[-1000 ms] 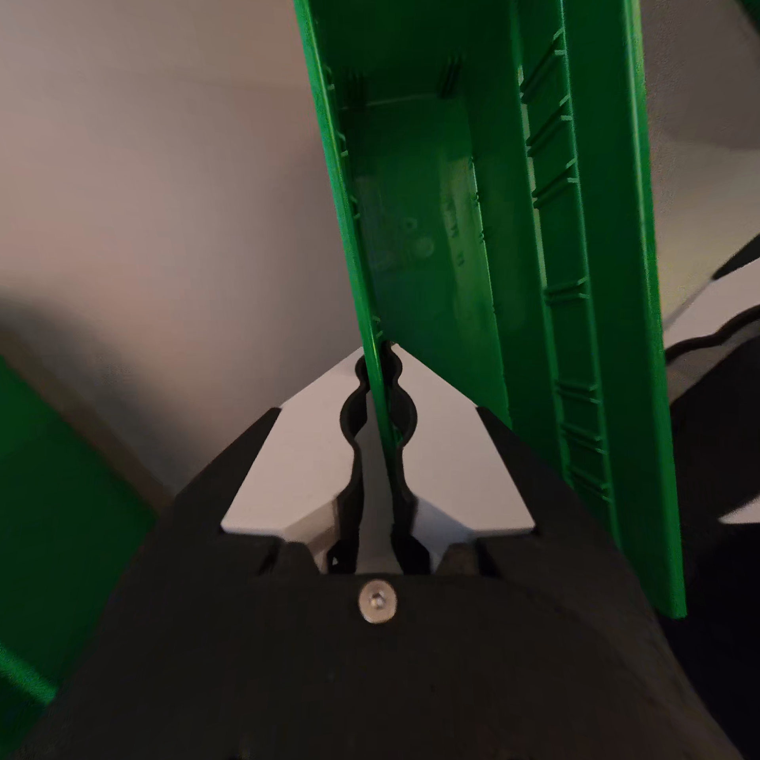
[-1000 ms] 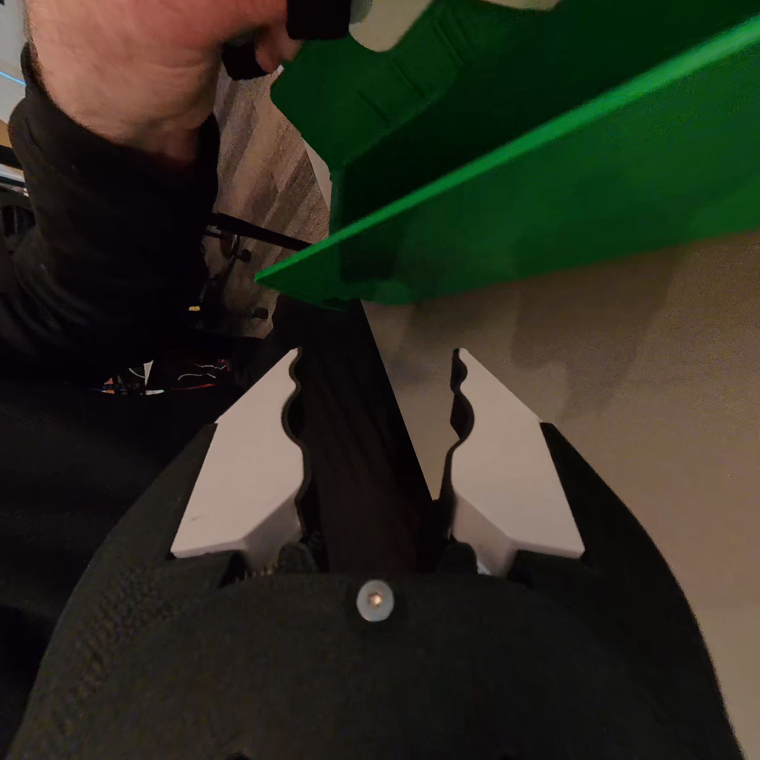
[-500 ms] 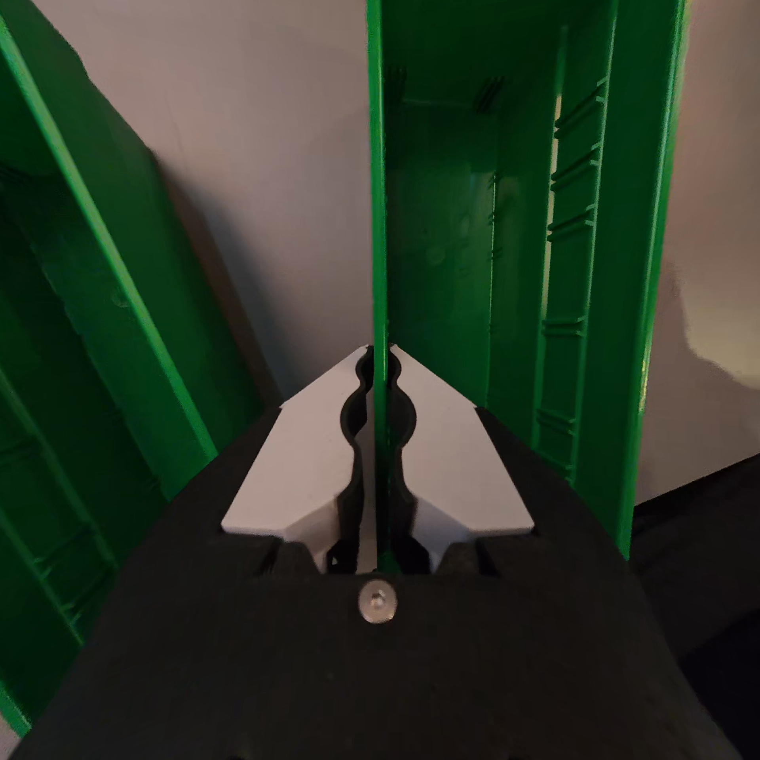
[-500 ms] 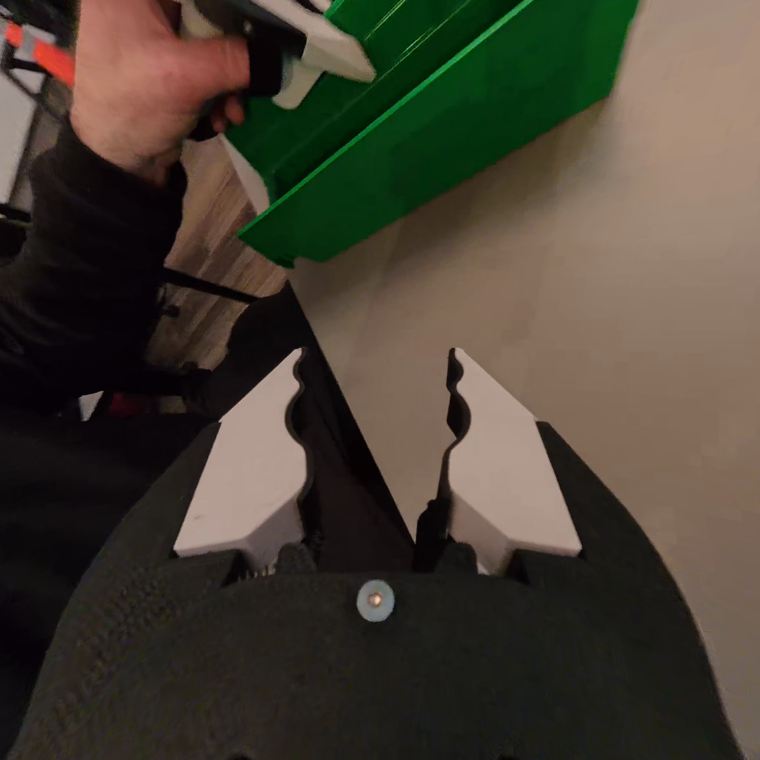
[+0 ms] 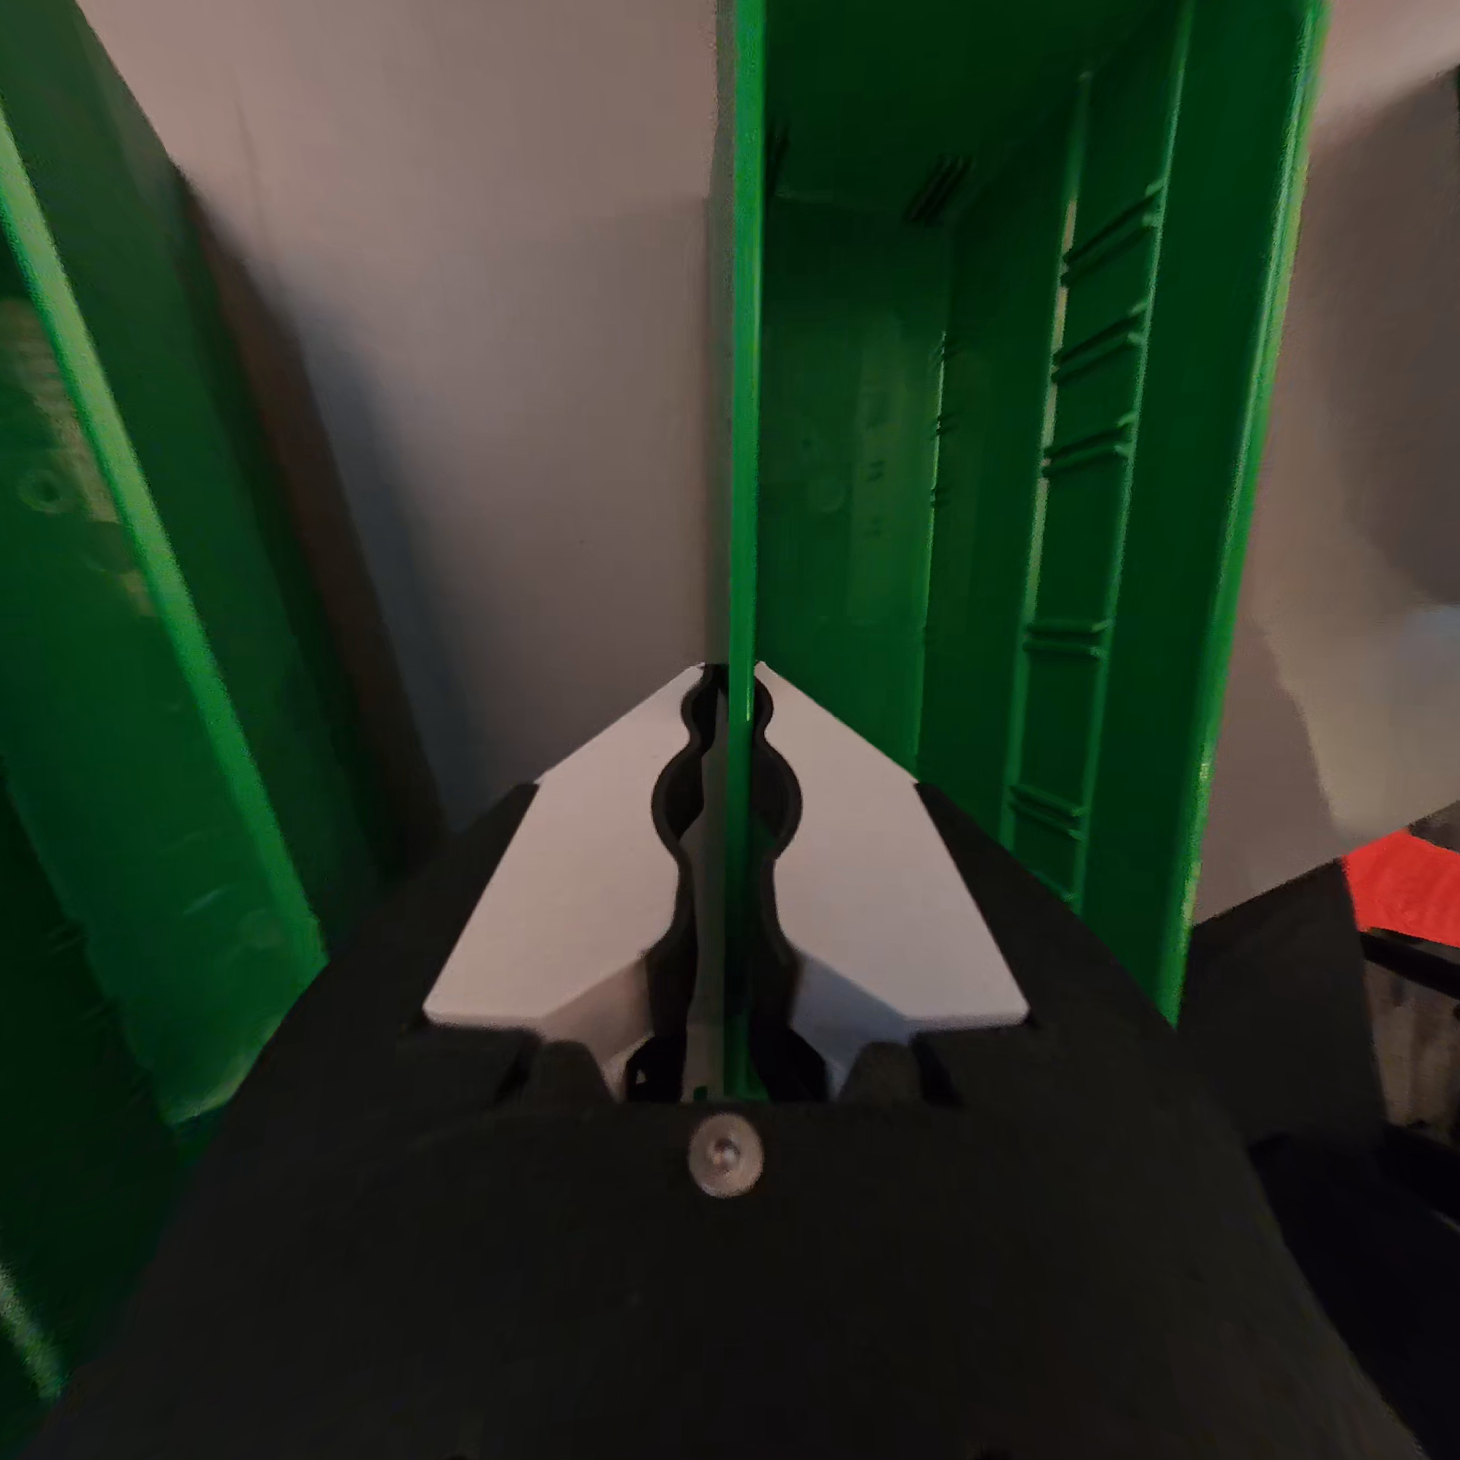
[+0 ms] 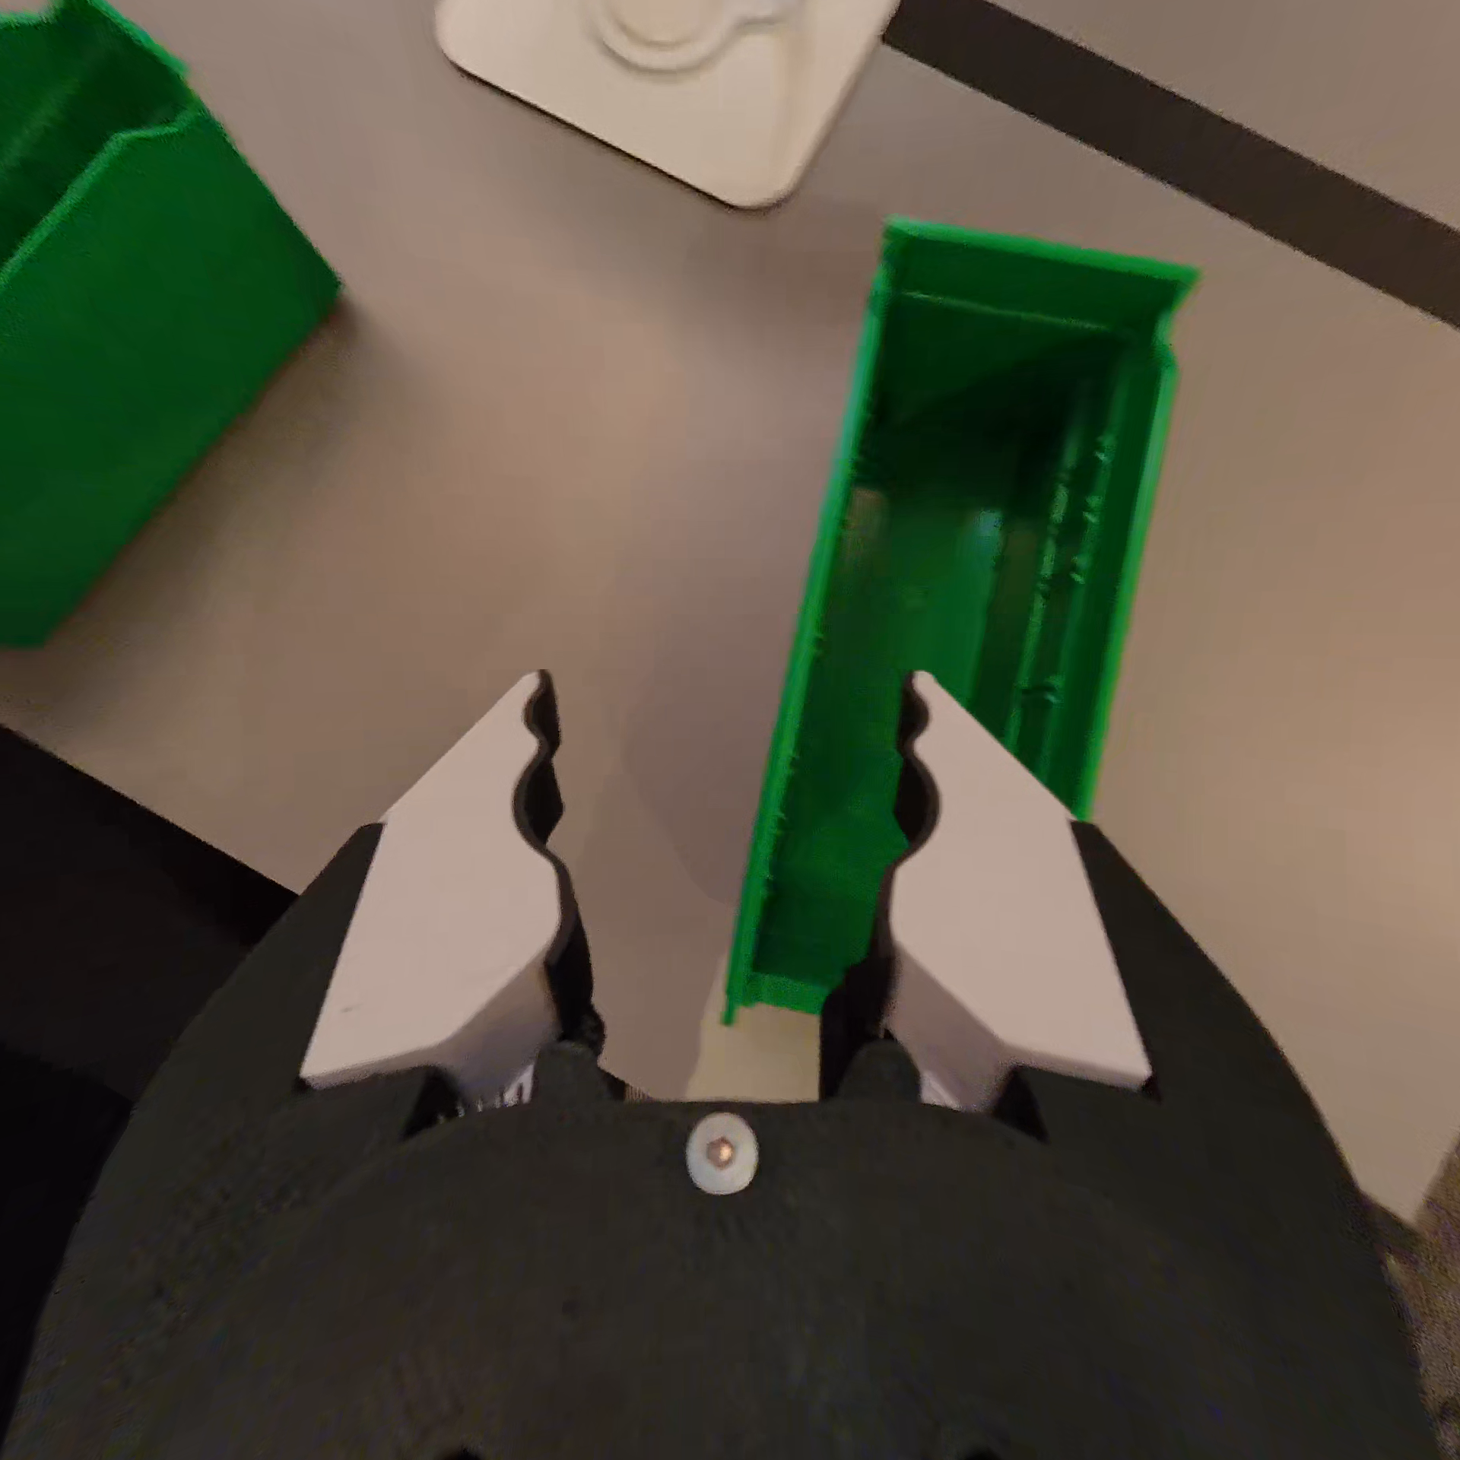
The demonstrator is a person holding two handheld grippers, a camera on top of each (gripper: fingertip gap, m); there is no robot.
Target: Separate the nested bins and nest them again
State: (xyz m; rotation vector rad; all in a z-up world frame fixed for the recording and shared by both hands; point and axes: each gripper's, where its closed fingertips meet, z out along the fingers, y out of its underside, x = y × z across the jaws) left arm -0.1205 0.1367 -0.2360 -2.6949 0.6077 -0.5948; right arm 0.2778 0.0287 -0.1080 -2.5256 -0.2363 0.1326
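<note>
- left wrist view: my left claw (image 5: pixel 731 679) is clamped on the thin side wall of a long green bin (image 5: pixel 1122 490), the wall running straight up between my two white fingers (image 5: pixel 585 885).
- that bin's open inside faces me, with ribs showing down its right wall.
- a second green bin (image 5: pixel 150 632) stands off to the left in the same view, apart from the one i grip, with bare grey table (image 5: pixel 513 355) between them.
- something red (image 5: pixel 1406 885) shows at the right edge past the table; i cannot tell what it is.
- right wrist view: my right claw (image 6: pixel 727 687) is spread wide and holds nothing.
- a narrow green bin (image 6: pixel 987 553) rests on the table below it, open side up.
- the near left wall of this bin sits in the gap between my fingers, and my right finger (image 6: pixel 1003 869) covers part of its inside; whether i touch it i cannot tell.
- a bigger green bin (image 6: pixel 134 411) sits at the far left of the table, well apart from the narrow one.
- a white square pad (image 6: pixel 671 87) with a round raised shape lies at the top of the table, beyond both bins.
- a dark strip (image 6: pixel 1185 150) crosses the table's upper right.
</note>
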